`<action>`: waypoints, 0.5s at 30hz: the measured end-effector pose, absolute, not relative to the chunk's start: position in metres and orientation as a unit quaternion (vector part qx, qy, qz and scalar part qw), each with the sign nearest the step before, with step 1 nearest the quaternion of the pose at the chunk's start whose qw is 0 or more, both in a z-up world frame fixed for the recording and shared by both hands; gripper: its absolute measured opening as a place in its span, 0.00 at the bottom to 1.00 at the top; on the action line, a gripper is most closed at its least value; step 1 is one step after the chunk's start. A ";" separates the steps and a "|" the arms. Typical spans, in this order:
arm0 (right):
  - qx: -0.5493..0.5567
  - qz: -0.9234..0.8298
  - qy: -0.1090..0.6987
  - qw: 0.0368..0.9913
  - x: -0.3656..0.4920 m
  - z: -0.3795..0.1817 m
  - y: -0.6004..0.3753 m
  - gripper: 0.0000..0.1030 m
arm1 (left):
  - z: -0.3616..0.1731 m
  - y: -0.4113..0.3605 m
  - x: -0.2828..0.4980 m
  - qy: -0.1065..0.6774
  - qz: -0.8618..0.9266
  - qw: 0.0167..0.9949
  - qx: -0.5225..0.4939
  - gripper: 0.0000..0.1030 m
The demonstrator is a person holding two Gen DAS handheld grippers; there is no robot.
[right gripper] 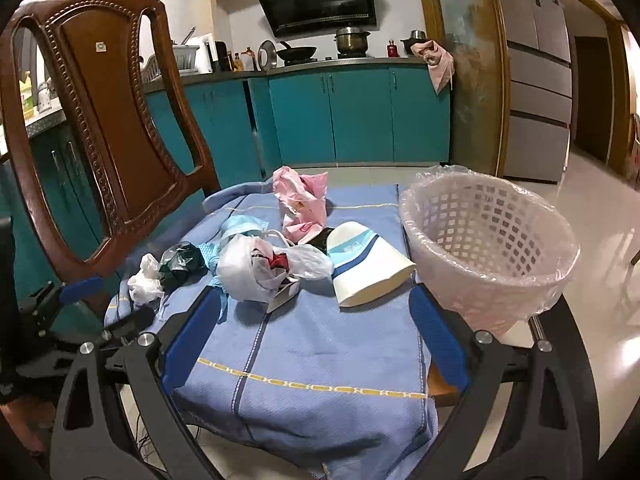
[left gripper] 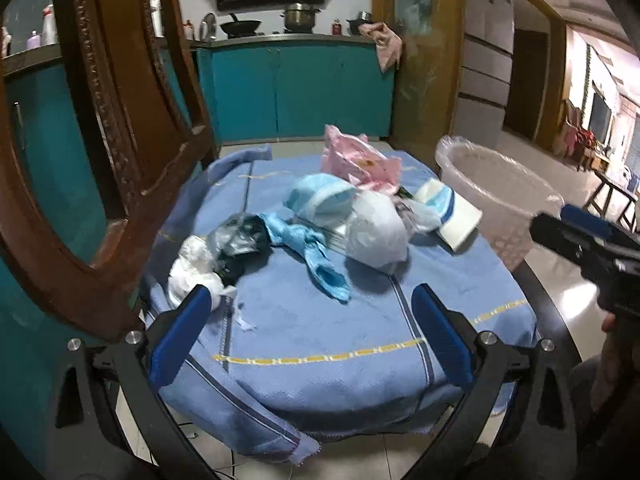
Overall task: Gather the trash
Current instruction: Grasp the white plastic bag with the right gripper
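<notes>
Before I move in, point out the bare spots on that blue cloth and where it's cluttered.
Free: the near half of the blue towel cloth, around the yellow stripe, from the crumpled white plastic bag and the flattened paper cup forward to the near edge. Crowded: the far middle band, from the white tissue wad across to the lined white mesh basket.

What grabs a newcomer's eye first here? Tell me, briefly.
A heap of crumpled trash sits mid-way on the blue cloth: a pink bag at the back, a white plastic bag in the middle, a flattened paper cup to its right. At the right edge stands a bag-lined white basket; a carved wooden chair rises on the left. Both grippers, left gripper and right gripper, hover open.
</notes>
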State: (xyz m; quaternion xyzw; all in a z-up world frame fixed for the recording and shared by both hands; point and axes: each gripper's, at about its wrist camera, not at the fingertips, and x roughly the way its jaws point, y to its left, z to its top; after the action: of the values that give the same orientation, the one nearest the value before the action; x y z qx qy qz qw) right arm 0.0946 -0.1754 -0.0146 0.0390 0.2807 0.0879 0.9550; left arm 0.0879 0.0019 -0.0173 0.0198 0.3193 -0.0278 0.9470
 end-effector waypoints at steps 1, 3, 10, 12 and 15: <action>0.037 0.087 0.280 0.955 0.095 -0.014 -0.175 0.90 | -0.017 -0.002 0.086 0.322 -0.030 0.946 0.028 0.97; 0.037 0.087 0.281 0.955 0.095 -0.015 -0.176 0.90 | -0.016 -0.005 0.082 0.318 -0.035 0.947 0.033 0.97; 0.039 0.083 0.285 0.954 0.098 -0.015 -0.178 0.90 | -0.018 -0.002 0.081 0.323 -0.041 0.945 0.023 0.97; 0.037 0.084 0.287 0.954 0.098 -0.015 -0.177 0.90 | -0.018 -0.002 0.082 0.324 -0.042 0.945 0.020 0.97; 0.035 0.085 0.286 0.954 0.097 -0.015 -0.178 0.90 | -0.019 -0.001 0.083 0.326 -0.040 0.945 0.017 0.97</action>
State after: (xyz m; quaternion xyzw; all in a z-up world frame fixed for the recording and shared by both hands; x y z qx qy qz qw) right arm 0.0973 -0.1776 -0.0150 0.0348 0.2861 0.0852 0.9538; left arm 0.0834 -0.0011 -0.0188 0.0166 0.3257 -0.0398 0.9445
